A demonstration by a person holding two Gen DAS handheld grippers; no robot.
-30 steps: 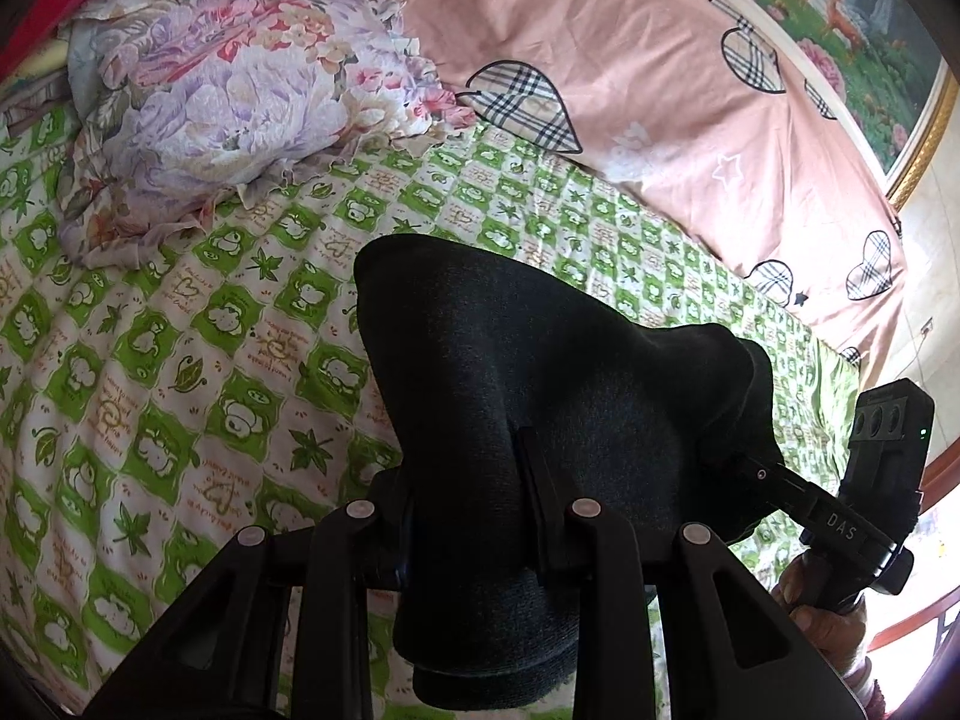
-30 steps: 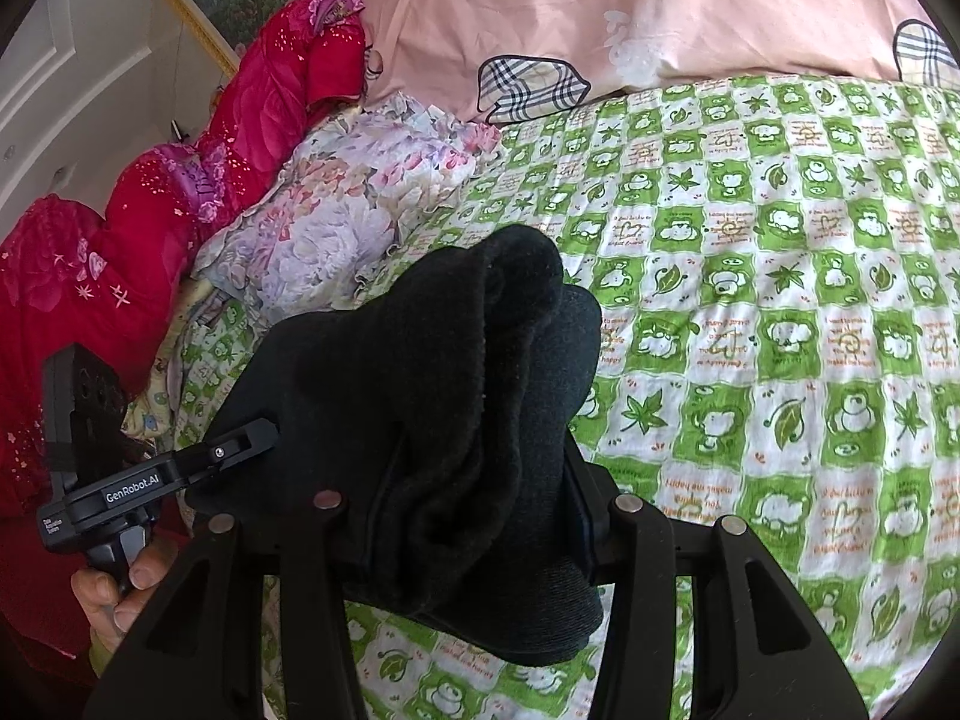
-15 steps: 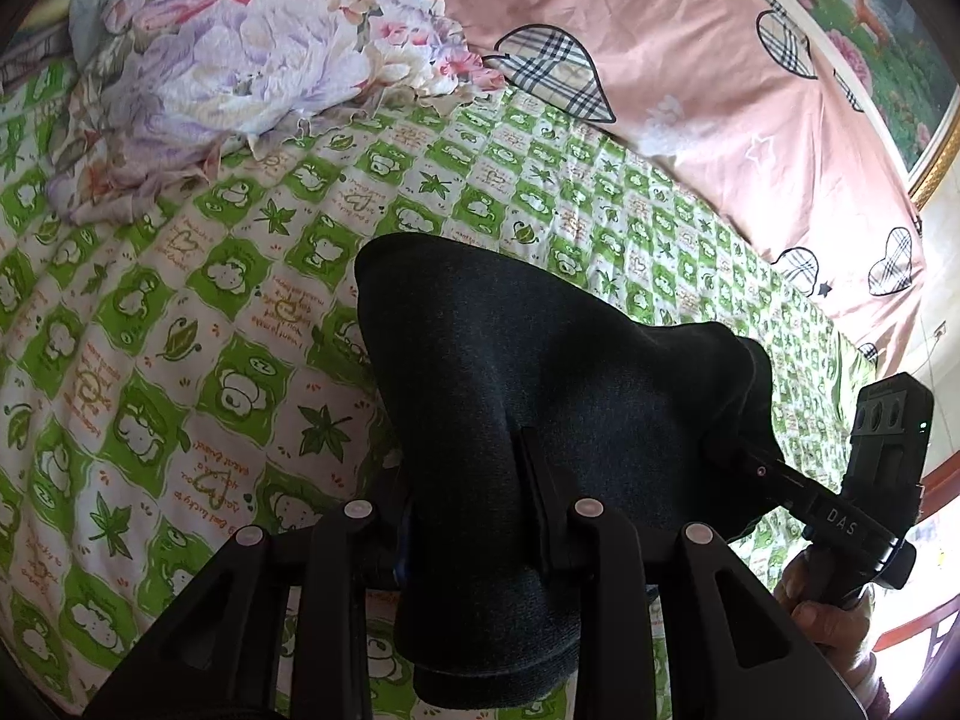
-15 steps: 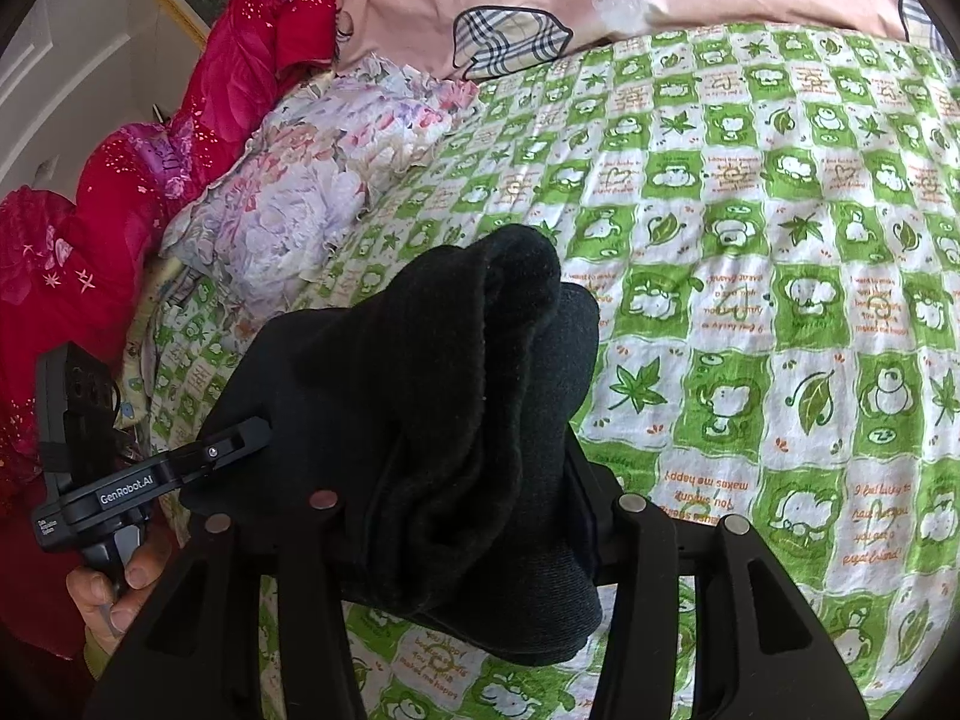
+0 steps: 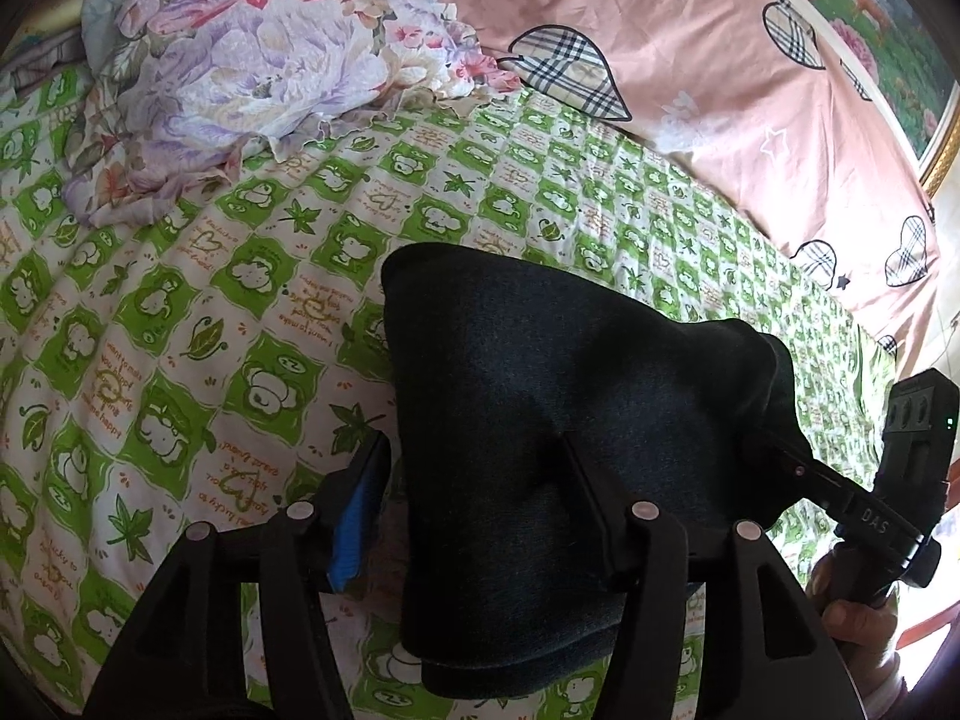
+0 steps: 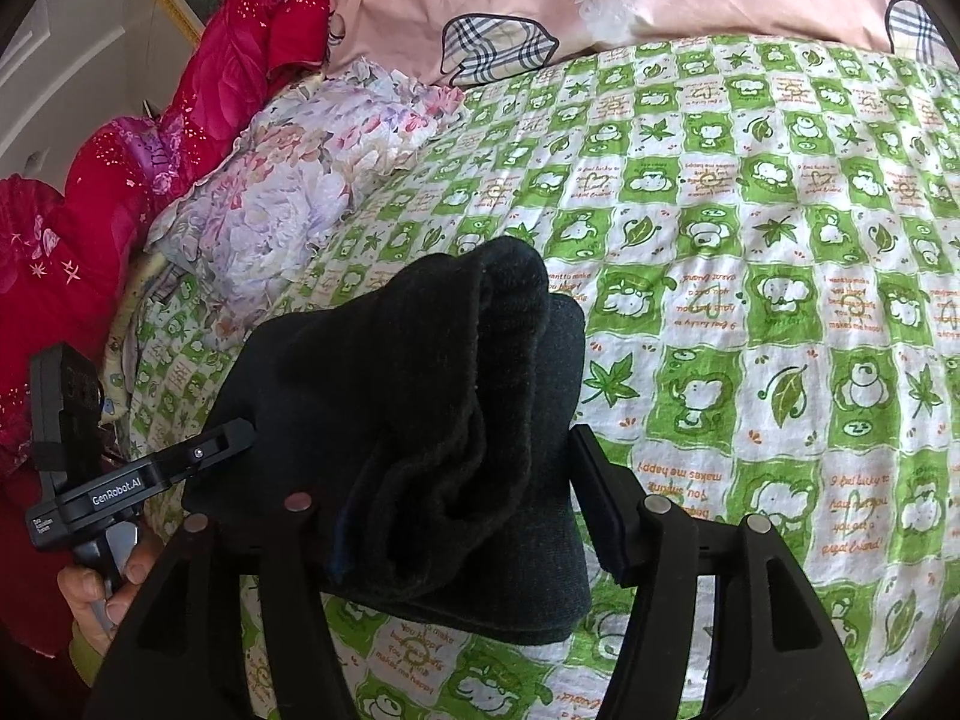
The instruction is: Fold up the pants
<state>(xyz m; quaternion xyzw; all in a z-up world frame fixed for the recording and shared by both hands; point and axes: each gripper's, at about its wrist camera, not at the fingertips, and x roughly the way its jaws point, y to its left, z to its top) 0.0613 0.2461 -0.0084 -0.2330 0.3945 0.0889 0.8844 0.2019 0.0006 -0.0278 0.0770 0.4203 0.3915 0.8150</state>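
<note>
The dark folded pants [image 5: 540, 408] lie on the green-and-white checked bedsheet [image 5: 180, 312], bunched into a thick bundle. My left gripper [image 5: 474, 468] stands open around their near edge; its blue left pad [image 5: 354, 516] is clear of the cloth. My right gripper [image 6: 462, 480] is also open, with the pants [image 6: 432, 384] between its spread fingers and the right finger [image 6: 600, 504] apart from the cloth. The right gripper shows in the left wrist view [image 5: 828, 492] at the pants' right end, and the left gripper shows in the right wrist view [image 6: 180, 468].
A floral pillow [image 5: 240, 72] lies at the far left of the bed. A pink quilt with plaid hearts [image 5: 690, 60] runs along the back. A red quilt [image 6: 150, 138] is piled at the left. A framed picture [image 5: 870, 18] hangs behind.
Both grippers have opened and let go of the pants, which have come down onto the bedsheet. The left blue pad now shows.
</note>
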